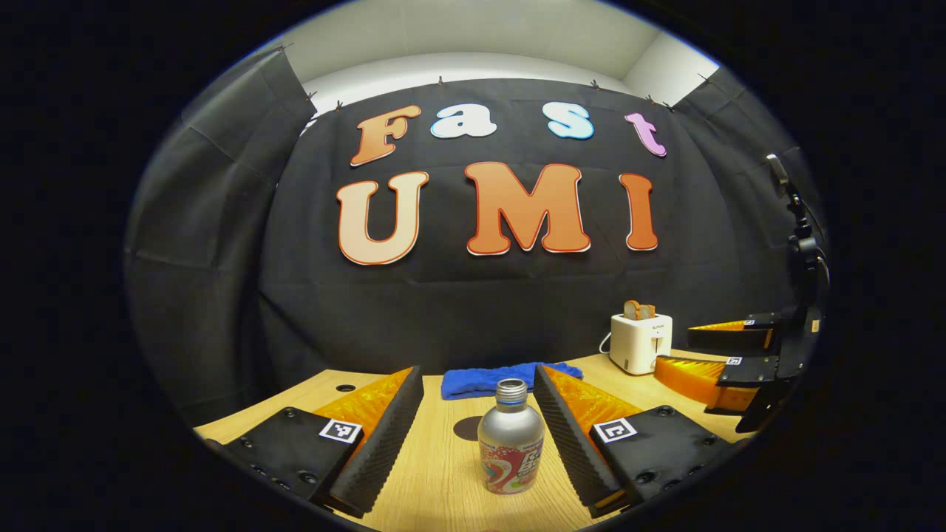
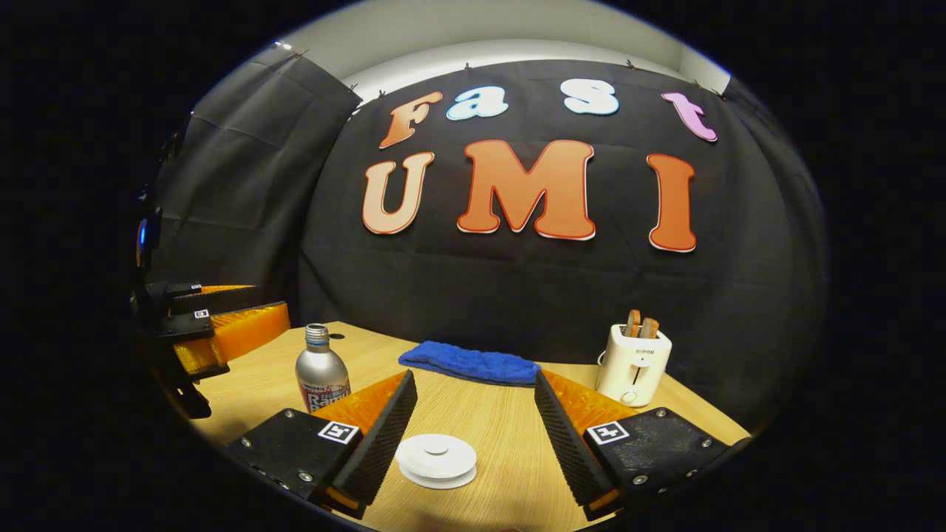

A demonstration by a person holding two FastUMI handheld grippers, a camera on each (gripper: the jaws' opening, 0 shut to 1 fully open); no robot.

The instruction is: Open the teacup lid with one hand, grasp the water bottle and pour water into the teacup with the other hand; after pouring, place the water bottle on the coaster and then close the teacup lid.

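Bottle and lid are each framed by a spread tool, so the opening step is judged to be in hand, with nothing gripped yet. In the left gripper view, the left tool is seen with its fingers wide apart, and the water bottle stands upright on the tabletop between them, touched by neither. A dark round coaster lies just beyond the bottle, slightly to its left. In the right gripper view, the right tool is likewise spread, and the white teacup lid sits low between its fingers, nearer the left one, untouched. Beyond this tool a blue cloth and, to the right, a toaster are seen. The next move is judged to call for the right tool to be lowered and pressed together on the lid's knob, and for the left to be shut around the bottle's body.
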